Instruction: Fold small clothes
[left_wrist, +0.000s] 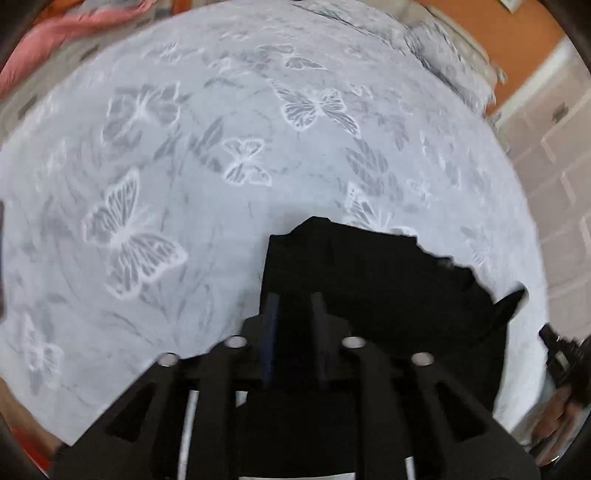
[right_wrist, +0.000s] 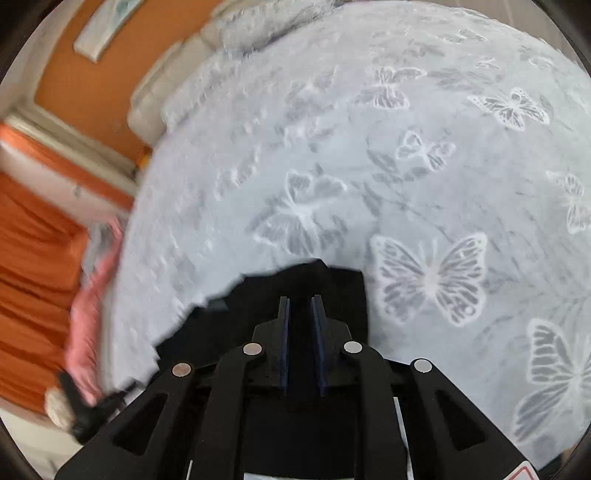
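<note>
A small black garment (left_wrist: 373, 273) hangs above a bed with a pale grey butterfly-print cover (left_wrist: 184, 147). My left gripper (left_wrist: 295, 299) is shut on the garment's left part, the cloth draping to the right toward the other gripper (left_wrist: 565, 354) at the frame's edge. In the right wrist view the same black garment (right_wrist: 258, 314) hangs from my right gripper (right_wrist: 300, 301), whose narrow-set fingers are shut on it, the cloth draping to the left. The butterfly cover (right_wrist: 406, 184) lies below.
A pink cloth (left_wrist: 66, 33) lies at the bed's far left edge; it also shows in the right wrist view (right_wrist: 92, 306). Pillows (right_wrist: 177, 85) sit at the head of the bed against an orange wall (right_wrist: 92, 74). White cabinet fronts (left_wrist: 554, 147) stand to the right.
</note>
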